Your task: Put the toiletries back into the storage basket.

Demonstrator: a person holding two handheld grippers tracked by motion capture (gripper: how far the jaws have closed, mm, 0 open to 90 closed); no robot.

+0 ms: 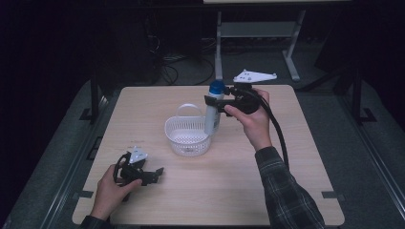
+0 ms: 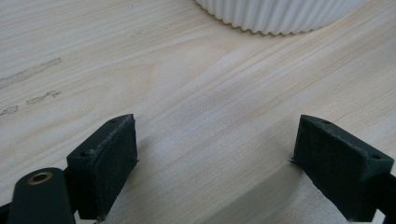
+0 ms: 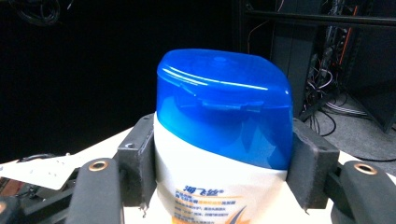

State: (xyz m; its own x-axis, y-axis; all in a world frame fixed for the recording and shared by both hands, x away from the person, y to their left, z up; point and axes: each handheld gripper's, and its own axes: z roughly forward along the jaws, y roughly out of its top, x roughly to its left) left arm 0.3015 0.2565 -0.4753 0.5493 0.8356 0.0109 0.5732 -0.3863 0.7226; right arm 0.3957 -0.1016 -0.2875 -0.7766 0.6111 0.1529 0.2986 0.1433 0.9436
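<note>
In the high view, a white bottle [image 1: 212,114] with a blue cap [image 1: 217,87] hangs upright just right of the frame's centre, clamped near its top by the right gripper [image 1: 213,101]. The person's right hand [image 1: 253,119] holds that gripper level, its jaws pointing toward the left of the picture. The bottle's lower end hangs at the right rim of a white basket [image 1: 187,136], which stands on the wooden table [image 1: 267,191] at mid-frame with its handle raised; whether the bottle touches the rim I cannot tell. At lower left, the left hand [image 1: 111,191] rests on the table with the left gripper [image 1: 158,172], well apart from the basket.

In the left gripper view, the two black jaws rise from the bottom corners, spread wide and released, with bare table [image 2: 205,102] between them. The ribbed wall of the basket [image 2: 280,16] runs along the upper edge, right of centre, clear of the jaws.

In the right gripper view, the bottle [image 3: 210,186] stands at centre frame, its blue cap [image 3: 224,107] above the white body with blue lettering. The black pads [image 3: 135,163] press on it from both sides just under the cap, so the right gripper [image 3: 219,172] is grasping the bottle. A strip of table edge [image 3: 112,140] shows at lower left against a dark room.
</note>
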